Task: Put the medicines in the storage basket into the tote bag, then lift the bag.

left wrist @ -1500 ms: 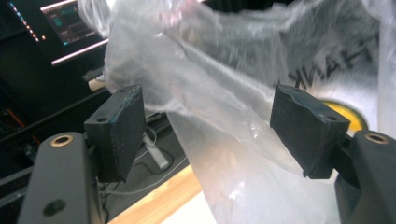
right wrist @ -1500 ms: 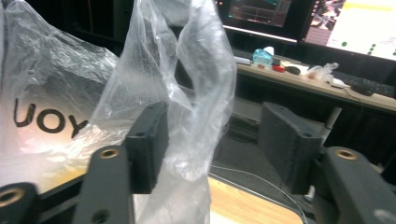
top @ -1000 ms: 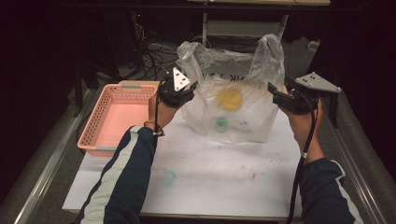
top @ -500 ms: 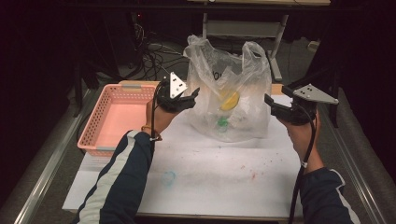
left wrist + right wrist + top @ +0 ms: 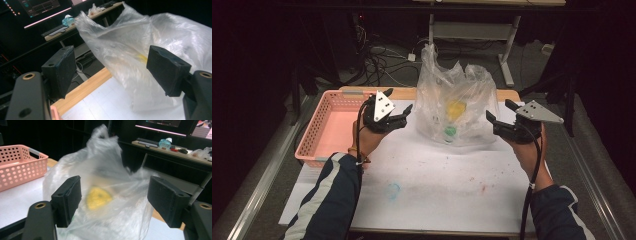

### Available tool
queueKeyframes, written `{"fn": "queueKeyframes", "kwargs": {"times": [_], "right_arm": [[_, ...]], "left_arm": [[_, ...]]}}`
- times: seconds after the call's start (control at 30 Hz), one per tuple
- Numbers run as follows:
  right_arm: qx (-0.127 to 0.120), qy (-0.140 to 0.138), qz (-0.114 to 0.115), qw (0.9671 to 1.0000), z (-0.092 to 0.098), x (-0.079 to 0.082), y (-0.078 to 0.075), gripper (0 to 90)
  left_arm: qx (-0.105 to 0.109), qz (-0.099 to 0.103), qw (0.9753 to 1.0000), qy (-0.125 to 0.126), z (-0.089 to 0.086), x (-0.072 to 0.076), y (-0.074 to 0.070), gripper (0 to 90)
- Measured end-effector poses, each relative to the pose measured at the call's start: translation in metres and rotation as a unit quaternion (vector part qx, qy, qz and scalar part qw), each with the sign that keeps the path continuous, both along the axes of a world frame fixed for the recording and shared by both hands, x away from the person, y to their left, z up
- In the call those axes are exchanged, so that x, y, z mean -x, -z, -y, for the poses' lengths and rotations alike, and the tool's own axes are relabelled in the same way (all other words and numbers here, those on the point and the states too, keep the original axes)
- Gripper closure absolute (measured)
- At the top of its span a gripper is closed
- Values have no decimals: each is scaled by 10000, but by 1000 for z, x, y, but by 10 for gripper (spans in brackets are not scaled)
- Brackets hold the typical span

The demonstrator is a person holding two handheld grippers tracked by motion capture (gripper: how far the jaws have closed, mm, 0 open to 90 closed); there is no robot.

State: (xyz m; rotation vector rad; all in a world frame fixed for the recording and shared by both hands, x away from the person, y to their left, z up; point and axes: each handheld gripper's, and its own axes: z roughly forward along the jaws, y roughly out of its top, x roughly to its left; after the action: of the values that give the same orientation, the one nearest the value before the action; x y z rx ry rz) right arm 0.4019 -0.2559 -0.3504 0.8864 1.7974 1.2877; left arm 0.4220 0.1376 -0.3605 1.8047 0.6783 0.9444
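We've just let go: both the left gripper (image 5: 404,116) and right gripper (image 5: 492,125) gape empty, and the bag (image 5: 457,107) slumps at twelve o'clock, ready for unpacking.

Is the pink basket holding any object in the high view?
No, the pink basket shows a bare floor, while the yellow thing sits inside the clear plastic bag.

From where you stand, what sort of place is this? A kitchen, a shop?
Neither, most likely a lab or workshop. Loose cables lie on the floor behind the table, a desk with a keyboard and lit monitor stands beyond, and both hand-held grippers face a plastic bag.
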Motion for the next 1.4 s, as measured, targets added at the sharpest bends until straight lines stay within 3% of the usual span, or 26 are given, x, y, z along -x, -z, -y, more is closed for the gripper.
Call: {"fn": "queueKeyframes", "kwargs": {"times": [0.23, 0.43, 0.53, 0.73, 0.87, 1.4], "right_arm": [[-28, -16, 32, 10000, 0, 7, 4, 244], [-61, -85, -83, 9999, 2, 13, 7, 222], [-6, -100, 43, 9999, 2, 18, 10, 219], [78, -113, 27, 9999, 0, 26, 15, 198], [120, -152, 61, 9998, 0, 31, 16, 192], [339, -299, 102, 9989, -6, 49, 22, 176]], "left_arm": [[210, -53, 9998, -17, -19, 11, 10, 199], [80, -129, 9999, -14, -26, 17, 17, 198], [5, -104, 9999, -39, -31, 22, 17, 197], [46, -109, 9999, -1, -38, 35, 17, 197], [-51, -80, 10000, 17, -41, 43, 18, 154], [-257, -178, 9991, 290, -48, 71, 28, 153]]}}
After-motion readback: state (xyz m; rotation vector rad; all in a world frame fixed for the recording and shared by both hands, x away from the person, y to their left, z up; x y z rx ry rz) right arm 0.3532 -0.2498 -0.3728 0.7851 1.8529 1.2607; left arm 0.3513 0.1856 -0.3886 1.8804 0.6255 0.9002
